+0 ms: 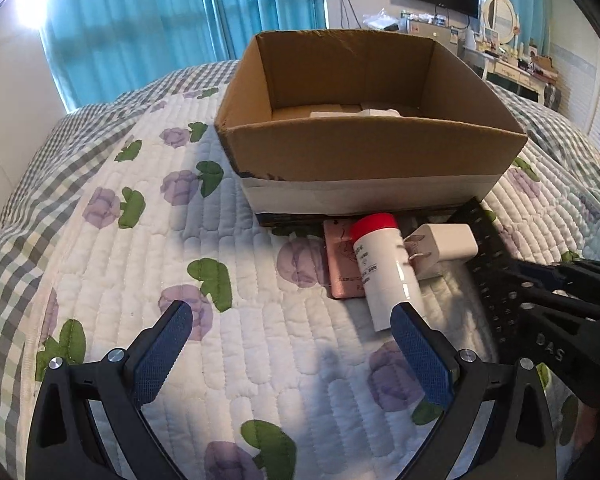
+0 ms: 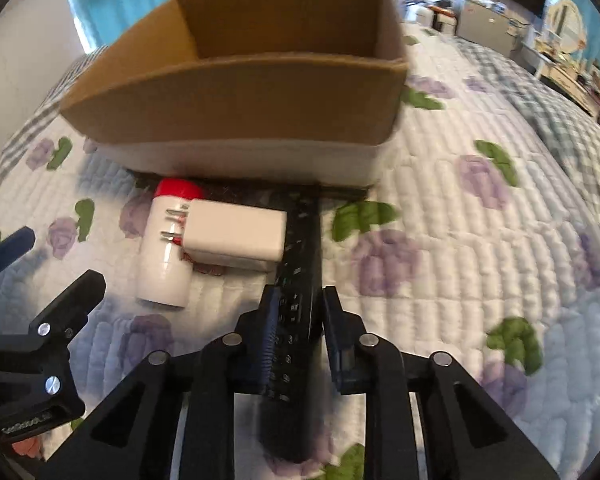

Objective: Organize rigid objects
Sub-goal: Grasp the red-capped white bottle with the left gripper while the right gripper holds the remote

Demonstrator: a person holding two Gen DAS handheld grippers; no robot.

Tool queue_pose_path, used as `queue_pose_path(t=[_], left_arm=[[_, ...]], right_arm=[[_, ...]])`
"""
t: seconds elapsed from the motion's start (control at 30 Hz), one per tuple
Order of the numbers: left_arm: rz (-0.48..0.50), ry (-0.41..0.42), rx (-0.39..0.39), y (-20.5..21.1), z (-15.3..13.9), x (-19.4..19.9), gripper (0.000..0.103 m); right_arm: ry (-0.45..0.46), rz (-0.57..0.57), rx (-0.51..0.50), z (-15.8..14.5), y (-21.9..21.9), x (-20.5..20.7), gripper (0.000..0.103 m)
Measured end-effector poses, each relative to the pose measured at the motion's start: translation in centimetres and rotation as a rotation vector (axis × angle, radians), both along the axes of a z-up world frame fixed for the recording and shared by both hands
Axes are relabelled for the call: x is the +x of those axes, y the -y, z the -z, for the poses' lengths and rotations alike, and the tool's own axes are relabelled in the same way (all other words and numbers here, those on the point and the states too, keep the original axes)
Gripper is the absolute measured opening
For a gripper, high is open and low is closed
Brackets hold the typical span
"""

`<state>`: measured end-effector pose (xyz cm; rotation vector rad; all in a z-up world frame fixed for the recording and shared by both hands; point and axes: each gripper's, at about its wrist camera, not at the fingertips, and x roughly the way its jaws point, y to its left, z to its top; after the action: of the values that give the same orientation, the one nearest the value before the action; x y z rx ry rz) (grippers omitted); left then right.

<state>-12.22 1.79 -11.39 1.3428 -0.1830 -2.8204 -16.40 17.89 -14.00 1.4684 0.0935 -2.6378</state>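
Right gripper [image 2: 298, 320] low centre of my right view, fingers pinching black remote [image 2: 302, 248] by its sides. Remote runs up frame toward cardboard box [image 2: 236, 96] at top centre. Left of remote: white charger [image 2: 236, 236] with prongs against white bottle [image 2: 164, 256], red cap near box. I see left gripper [image 1: 292, 332] spread wide over quilt [image 1: 140, 240], holding nothing. Pink card [image 1: 342, 264] under bottle, mid-right of left view.
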Motion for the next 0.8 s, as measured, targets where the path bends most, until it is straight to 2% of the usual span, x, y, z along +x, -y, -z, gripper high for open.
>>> queue_pose_path(t=[0.23, 0.3, 0.33, 0.43, 0.47, 0.57, 0.8], left_arm=[[0.027, 0.021, 0.013, -2.9, 1.0, -1.3, 0.099], [0.038, 0.023, 0.006, -3.6, 1.4, -1.7, 0.091], [0.042, 0.026, 0.006, -3.8, 1.5, -1.9, 0.083], [0.069, 0.050, 0.013, -4.5, 2.3, -2.7, 0.079], [0.074, 0.056, 0.011, -4.6, 2.6, -2.9, 0.066], [0.099, 0.100, 0.048, -4.7, 3.4, -3.4, 0.040], [0.104, 0.089, 0.065, -3.5, 2.4, -1.6, 0.038]], right_arm=[[-0.061, 0.023, 0.049, -1.4, -1.2, 1.1, 0.021], [-0.057, 0.022, 0.045, -1.5, -0.1, 0.2, 0.020], [-0.054, 0.022, 0.039, -1.4, -0.1, 0.2, 0.020], [-0.047, 0.022, 0.028, -1.5, -0.7, 0.2, 0.020], [-0.045, 0.021, 0.025, -1.4, -0.7, 0.0, 0.020], [-0.041, 0.020, 0.018, -1.5, -0.5, 0.4, 0.020], [-0.057, 0.024, 0.010, -1.9, -0.7, 0.6, 0.020]])
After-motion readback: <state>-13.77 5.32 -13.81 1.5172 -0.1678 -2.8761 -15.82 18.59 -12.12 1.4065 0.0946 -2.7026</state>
